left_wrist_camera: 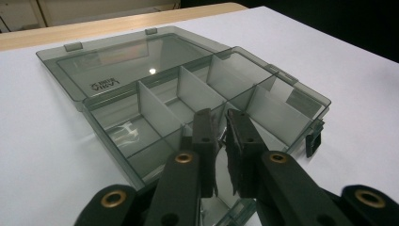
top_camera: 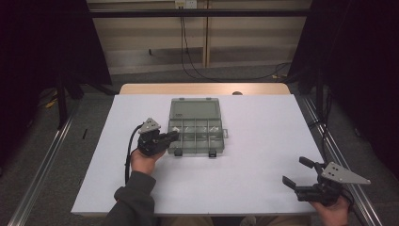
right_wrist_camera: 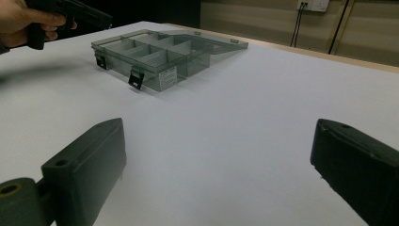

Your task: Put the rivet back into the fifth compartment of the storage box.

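While the clear compartment box [top_camera: 195, 127] lies open near the middle of the white table [top_camera: 263, 174], we see the left gripper [top_camera: 173, 136] hovering at the box's left front corner, its jaws drawn close together with nothing visible between the pads. From the high view, the person's left hand [top_camera: 143, 160] grips the tool just beside the box, a dark sleeve [top_camera: 134, 202] trailing toward the table's near edge and the gripper's cable [top_camera: 128, 155] looping off to the left.

Looking along the left gripper's own jaws, we find them poised over the front row of compartments, the tips almost meeting above a divider; whether they brush the plastic we cannot tell. The lid [left_wrist_camera: 122, 66] lies flat on the table behind the tray, hinged along the far side, with a light glinting off it. Translucent dividers split the tray into several cells, and something small and pale lies in one cell [left_wrist_camera: 124, 134] at the left; it is too faint for us to identify. A black latch [left_wrist_camera: 313, 141] hangs from the front wall.

Well apart, at the table's near right corner, the right gripper [top_camera: 295, 173] is held low with its jaws spread wide and empty. Its own view shows only bare tabletop between the two black jaws, with the box [right_wrist_camera: 164, 59] and the other hand [right_wrist_camera: 23, 21] far off.
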Demonstrator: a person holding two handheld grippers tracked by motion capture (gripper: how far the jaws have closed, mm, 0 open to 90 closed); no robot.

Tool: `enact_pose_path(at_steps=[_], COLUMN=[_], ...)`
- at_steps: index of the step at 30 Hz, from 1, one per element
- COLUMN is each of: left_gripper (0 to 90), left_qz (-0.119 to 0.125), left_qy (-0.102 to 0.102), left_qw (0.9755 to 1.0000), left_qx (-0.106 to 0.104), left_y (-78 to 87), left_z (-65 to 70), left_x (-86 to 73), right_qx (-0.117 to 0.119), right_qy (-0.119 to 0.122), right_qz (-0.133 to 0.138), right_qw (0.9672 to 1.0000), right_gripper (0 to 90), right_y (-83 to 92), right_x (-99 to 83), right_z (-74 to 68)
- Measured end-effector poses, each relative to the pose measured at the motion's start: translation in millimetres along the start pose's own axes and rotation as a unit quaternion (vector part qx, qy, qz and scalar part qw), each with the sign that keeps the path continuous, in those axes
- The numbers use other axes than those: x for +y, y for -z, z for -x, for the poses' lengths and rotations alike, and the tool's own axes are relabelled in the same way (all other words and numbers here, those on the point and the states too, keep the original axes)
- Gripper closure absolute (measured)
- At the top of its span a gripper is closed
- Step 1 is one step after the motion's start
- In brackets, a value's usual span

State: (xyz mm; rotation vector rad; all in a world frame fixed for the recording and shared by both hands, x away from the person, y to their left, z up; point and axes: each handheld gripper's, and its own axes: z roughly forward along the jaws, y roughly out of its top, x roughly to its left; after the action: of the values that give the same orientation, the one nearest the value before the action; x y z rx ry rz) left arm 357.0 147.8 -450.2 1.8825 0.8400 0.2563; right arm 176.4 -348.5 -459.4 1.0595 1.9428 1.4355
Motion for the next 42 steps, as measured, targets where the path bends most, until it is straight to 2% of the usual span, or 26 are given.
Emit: enact_pose_path(at_steps=[15, 22, 29, 31, 32, 33, 37, 40, 42], left_gripper=[81.8, 77.2, 67.1, 63.4, 58.0, 58.0, 46.0, 39.3, 33.3], left_qz=[-0.012, -0.010, -0.005, -0.004, -0.003, -0.003, 0.001, 0.008, 0.003], left_qy=[-0.002, 0.003, 0.004, -0.001, 0.001, 0.001, 0.007, 0.004, 0.002], left_qw=[0.9999, 0.9998, 1.0000, 1.0000, 1.0000, 1.0000, 0.9999, 0.9996, 0.9993], left_qx=[0.012, 0.016, 0.007, 0.004, 0.002, -0.002, -0.015, -0.027, -0.036], left_y=[-5.3, -4.7, -2.3, -1.0, -0.6, -0.1, 3.2, 9.1, 11.7], left_z=[-1.6, -2.7, 0.4, 2.2, 3.0, 3.4, 5.0, 6.5, 7.2], left_x=[-2.9, -3.3, -2.3, -2.1, -2.2, -2.2, -3.7, -5.7, -6.0], right_qx=[0.000, 0.000, 0.000, 0.000, 0.001, 0.001, 0.000, 0.000, 0.000], right_qy=[0.000, 0.000, -0.001, -0.001, -0.001, -0.001, 0.000, 0.001, 0.000], right_qz=[-0.001, 0.000, 0.000, 0.000, 0.000, 0.000, 0.002, 0.002, 0.004], right_qw=[1.0000, 1.0000, 1.0000, 1.0000, 1.0000, 1.0000, 1.0000, 1.0000, 1.0000], right_gripper=[3.7, 3.7, 3.7, 3.7, 3.7, 3.7, 3.7, 3.7, 3.7], right_y=[-0.1, 0.0, 0.3, 0.4, 0.6, 0.6, 0.9, 1.1, 1.0], right_x=[-0.2, 0.0, -0.1, -0.1, -0.1, -0.1, -0.1, 0.1, 0.5], right_z=[0.1, 0.1, 0.1, 0.0, -0.2, -0.2, -0.1, 0.1, 0.0])
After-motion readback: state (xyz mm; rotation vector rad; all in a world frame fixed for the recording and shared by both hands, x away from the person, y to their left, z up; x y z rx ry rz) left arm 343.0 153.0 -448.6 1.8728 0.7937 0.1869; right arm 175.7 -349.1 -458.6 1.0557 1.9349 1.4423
